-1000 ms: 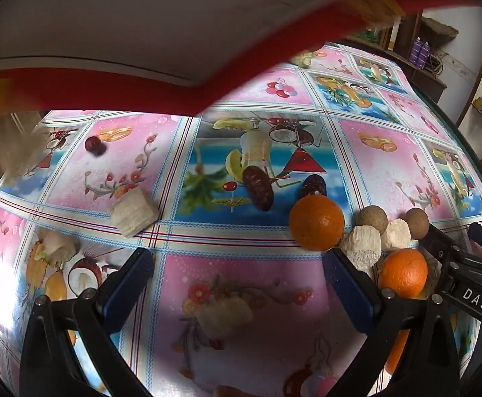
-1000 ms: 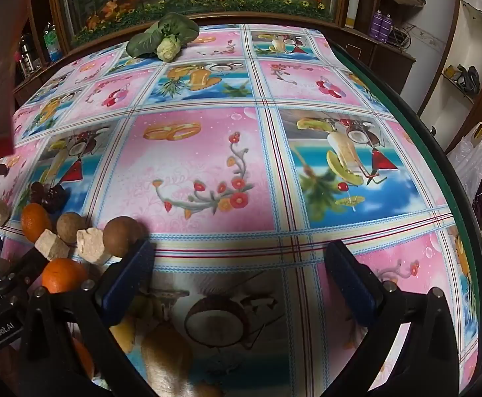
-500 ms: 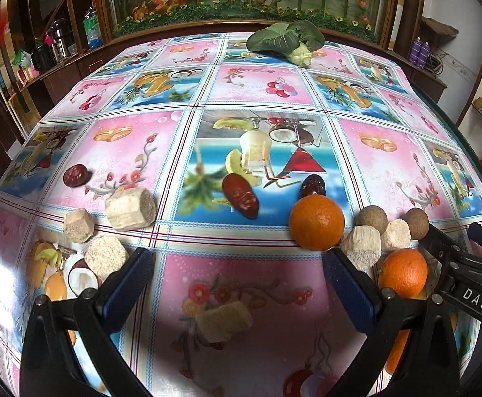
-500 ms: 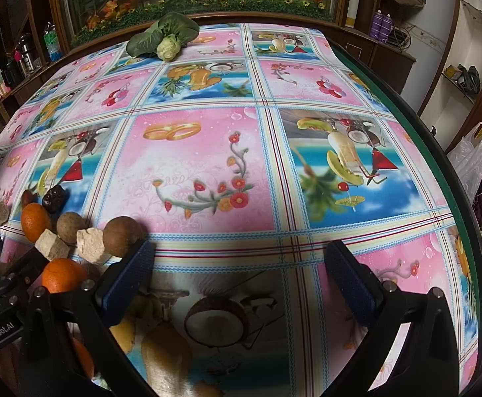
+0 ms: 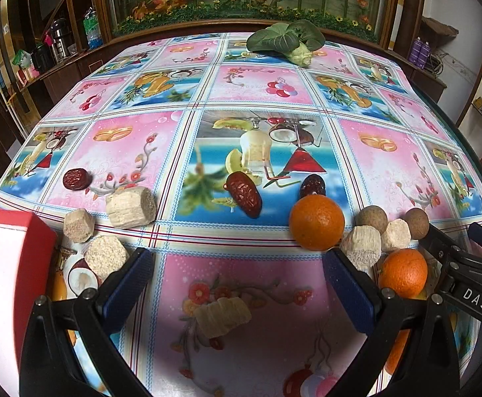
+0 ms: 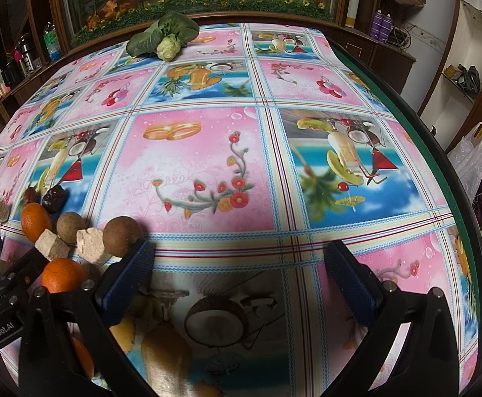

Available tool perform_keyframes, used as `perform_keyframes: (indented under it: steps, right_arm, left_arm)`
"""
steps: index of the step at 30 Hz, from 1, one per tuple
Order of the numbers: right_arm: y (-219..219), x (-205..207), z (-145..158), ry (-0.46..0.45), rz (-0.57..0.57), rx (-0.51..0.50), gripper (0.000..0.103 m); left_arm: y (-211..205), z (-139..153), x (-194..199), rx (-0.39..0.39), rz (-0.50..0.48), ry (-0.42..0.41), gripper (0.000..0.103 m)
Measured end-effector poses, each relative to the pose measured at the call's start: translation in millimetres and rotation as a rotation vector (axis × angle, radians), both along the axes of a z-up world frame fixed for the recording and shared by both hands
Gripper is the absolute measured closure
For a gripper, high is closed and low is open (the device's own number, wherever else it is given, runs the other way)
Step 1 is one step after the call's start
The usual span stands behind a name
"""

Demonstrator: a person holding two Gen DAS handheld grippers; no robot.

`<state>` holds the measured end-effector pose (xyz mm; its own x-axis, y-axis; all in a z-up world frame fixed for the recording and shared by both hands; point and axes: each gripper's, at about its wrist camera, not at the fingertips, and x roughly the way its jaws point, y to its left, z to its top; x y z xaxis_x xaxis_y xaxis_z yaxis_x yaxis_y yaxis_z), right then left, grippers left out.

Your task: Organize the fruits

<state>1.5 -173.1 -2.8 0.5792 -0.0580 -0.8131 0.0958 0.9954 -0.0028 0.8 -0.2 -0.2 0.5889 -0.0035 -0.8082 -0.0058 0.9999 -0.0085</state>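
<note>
In the left wrist view, loose fruit lies on the patterned tablecloth: an orange (image 5: 316, 222), a second orange (image 5: 403, 272), two brown round fruits (image 5: 371, 219), three dark red dates (image 5: 243, 193) and several pale beige chunks (image 5: 131, 205). One chunk (image 5: 222, 315) lies between the fingers of my open left gripper (image 5: 237, 284). My right gripper (image 6: 239, 281) is open and empty over printed tablecloth; the fruit cluster, with an orange (image 6: 63, 274) and a brown round fruit (image 6: 121, 234), sits just left of its left finger.
A red and white box (image 5: 6, 264) stands at the left edge of the left wrist view. A leafy green vegetable (image 5: 285, 41) lies at the table's far end. The table's right edge (image 6: 439, 152) drops to a plastic bag (image 6: 472, 162).
The red and white box that swept across the top of the left view has come down to the left edge. Two more beige chunks now show at the left. Both grippers stayed still.
</note>
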Motion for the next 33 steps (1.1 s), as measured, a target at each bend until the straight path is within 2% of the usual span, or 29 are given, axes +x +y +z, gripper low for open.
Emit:
perform_keyframes:
  steps: [9,14,16,19,21,22,26,29,33]
  right_arm:
    - [0,0,0,0.001,0.001,0.0,0.0]
    - [-3,-8,6,0.041,0.066,-0.014,0.0]
    - [0,-24,13,-0.023,0.073,-0.064,0.0]
    - [4,-62,37,-0.167,0.087,-0.172,0.0]
    - [3,-84,52,-0.256,0.077,-0.203,0.0]
    - [2,-97,59,-0.308,0.072,-0.186,0.0]
    - [-1,-120,74,-0.394,0.066,-0.06,0.0]
    - [7,-116,76,-0.358,0.1,0.01,0.0]
    - [27,-114,72,-0.277,0.169,0.021,0.0]
  left_arm:
    - [0,0,0,0.0,0.0,0.0,0.001]
    - [0,0,0,0.0,0.0,0.0,0.001]
    - [0,0,0,0.001,0.0,0.0,0.001]
    - [0,0,1,0.0,0.0,0.0,0.001]
    - [0,0,0,0.0,0.0,0.0,0.001]
    - [0,0,1,0.0,0.0,0.0,0.001]
    - [0,0,1,0.0,0.0,0.0,0.001]
    - [0,0,0,0.0,0.0,0.0,0.001]
    - [-1,-1,0,-0.002,0.011,0.0,0.001]
